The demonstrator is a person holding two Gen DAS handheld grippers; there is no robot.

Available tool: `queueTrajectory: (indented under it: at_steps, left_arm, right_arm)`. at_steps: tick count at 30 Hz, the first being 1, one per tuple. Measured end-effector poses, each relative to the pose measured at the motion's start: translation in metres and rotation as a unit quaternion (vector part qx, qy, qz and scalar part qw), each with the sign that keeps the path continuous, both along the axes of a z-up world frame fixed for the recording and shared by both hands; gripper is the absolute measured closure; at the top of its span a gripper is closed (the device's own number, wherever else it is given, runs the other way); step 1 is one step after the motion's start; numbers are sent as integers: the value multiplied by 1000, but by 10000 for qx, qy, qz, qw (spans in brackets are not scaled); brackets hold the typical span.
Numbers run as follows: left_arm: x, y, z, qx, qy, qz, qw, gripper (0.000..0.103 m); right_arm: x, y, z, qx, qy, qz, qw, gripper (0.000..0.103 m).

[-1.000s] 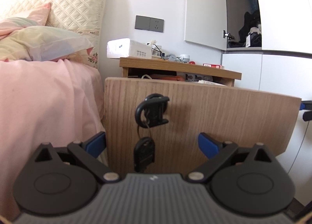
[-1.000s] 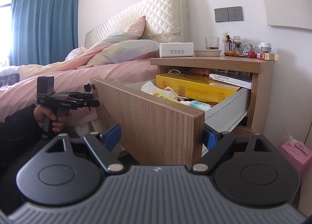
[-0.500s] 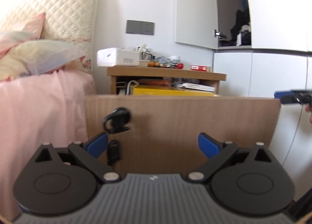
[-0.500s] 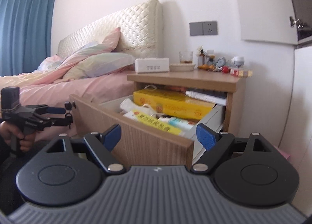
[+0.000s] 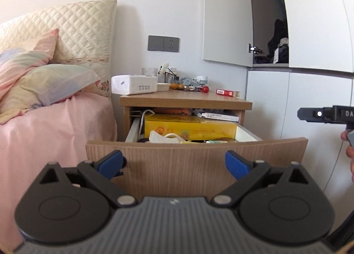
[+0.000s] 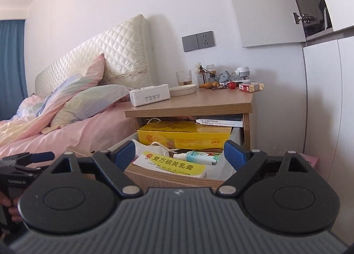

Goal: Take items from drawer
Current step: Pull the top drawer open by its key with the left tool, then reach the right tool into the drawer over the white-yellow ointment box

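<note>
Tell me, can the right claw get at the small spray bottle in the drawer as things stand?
Probably yes. The right claw is open and empty, and the spray bottle lies uncovered on top in the open drawer, just past the front panel, nothing over it.

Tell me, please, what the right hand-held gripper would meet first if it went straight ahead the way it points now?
Probably the white and yellow box lying at the front of the open drawer. The right hand-held gripper is open and points just over the drawer's front edge; depth is hard to judge, so it may clip that edge first.
</note>
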State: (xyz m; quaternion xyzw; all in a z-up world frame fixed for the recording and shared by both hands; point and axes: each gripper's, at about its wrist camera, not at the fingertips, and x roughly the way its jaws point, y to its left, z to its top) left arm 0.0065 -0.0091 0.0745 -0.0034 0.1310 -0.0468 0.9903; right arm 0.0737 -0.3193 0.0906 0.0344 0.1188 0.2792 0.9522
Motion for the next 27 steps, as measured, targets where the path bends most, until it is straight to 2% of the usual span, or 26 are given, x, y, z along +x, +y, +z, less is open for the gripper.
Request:
queueTrajectory:
  at_steps: [3,5,8,9,11,16,20,27]
  left_arm:
    - [1,-5,14,-81,96,-51,9999,4]
    - [1,-10,26,24,34,19,10000,4]
    - [3,-12,43,127,-70,80,9999,4]
    - [4,-12,46,113,-103,44,9999,3]
    - [8,-11,51,89,-154,-1,9998,3]
    - [27,-4,45,271,-214,232,9991,1]
    - [42,8,34,343,-269,490,9978,1]
    - [66,24,5,-175,320,377,9986,1]
  right_arm:
    - [-4,11,4,47,84,-118,9999,14]
    - [-6,18,7,77,139,-195,9997,13]
    - [-17,25,13,-153,62,-69,9998,8]
    - [-18,31,17,-163,25,-85,9998,1]
    - [-17,40,24,-102,-77,-55,9999,0]
    - [4,65,26,-83,-260,-161,9995,0]
    - [15,75,19,-81,-147,-359,9992,0]
    - [29,90,7,-249,133,-834,9961,0]
